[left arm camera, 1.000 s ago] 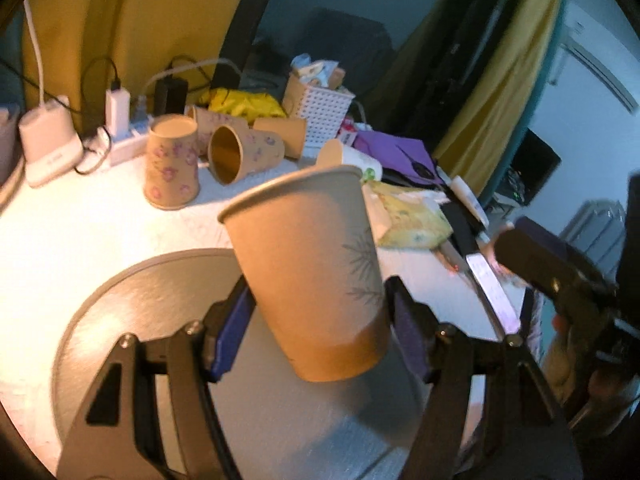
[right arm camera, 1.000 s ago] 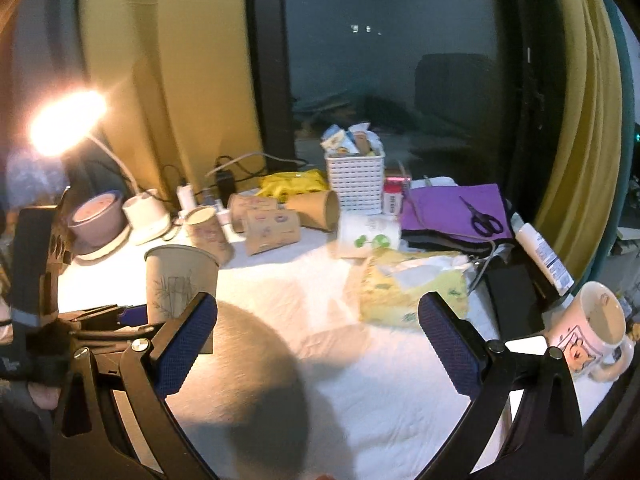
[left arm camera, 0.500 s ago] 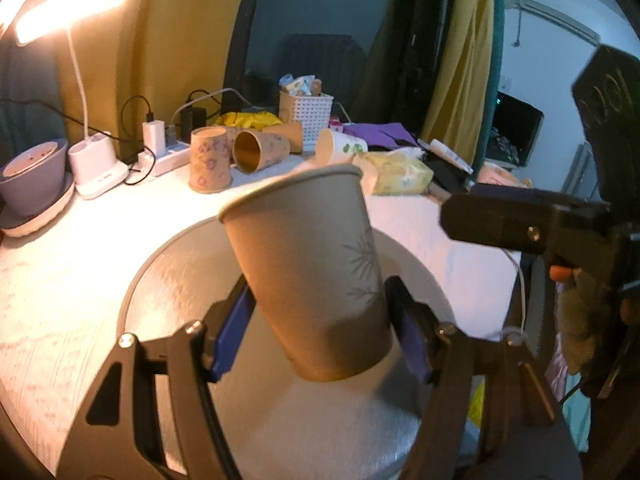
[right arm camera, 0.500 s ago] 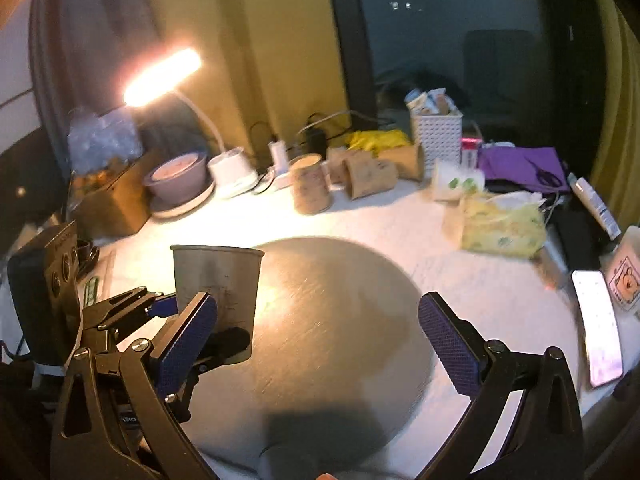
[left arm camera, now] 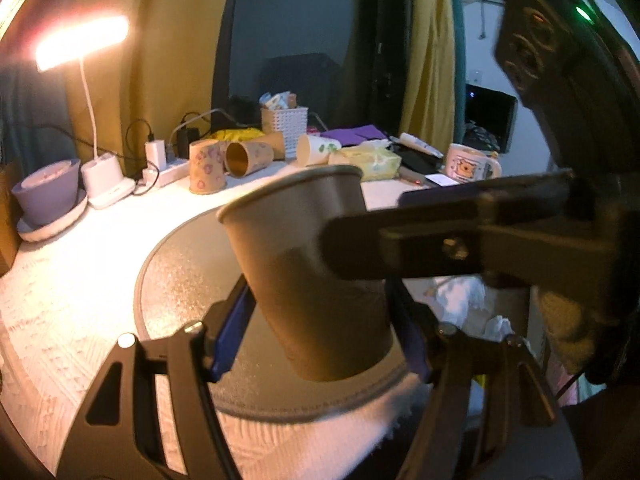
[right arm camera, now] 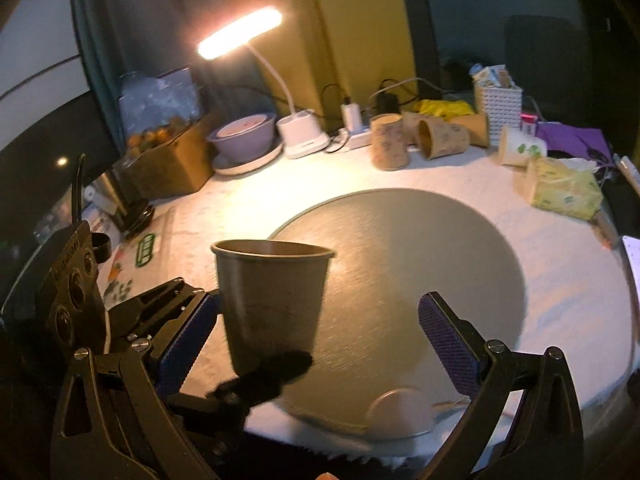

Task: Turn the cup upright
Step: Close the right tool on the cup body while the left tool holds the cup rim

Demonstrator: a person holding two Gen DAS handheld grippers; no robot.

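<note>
In the left wrist view the left gripper (left arm camera: pixel 320 332) fills the bottom of the frame, its blue pads clamped on the lower wall of the cup (left arm camera: pixel 308 272), one pad on each side. The cup sits at centre frame, mouth up, its long axis running from lower right to upper left, so it is close to upright but leans a little in this view. Its base hangs over the near part of the grey mat (left arm camera: pixel 180 276); whether it touches the mat I cannot tell.

In the right wrist view the same cup (right arm camera: pixel 272 300) stands at lower centre-left, rim level and open to the top. The right gripper (right arm camera: pixel 316 340) frames the bottom of that view with its fingers spread wide and nothing between them; the cup lies toward its left finger. The left gripper (right arm camera: pixel 256 344) reaches in from the lower left, so the left hand is the nearer one, already on the cup. My judgement is that the coming move is a short lowering along the cup's axis onto the mat, with the lean taken out first.

Farther off, in the upper part of both views, other paper cups (right arm camera: pixel 420 140) stand and lie beside a lamp (right arm camera: pixel 240 32).
</note>
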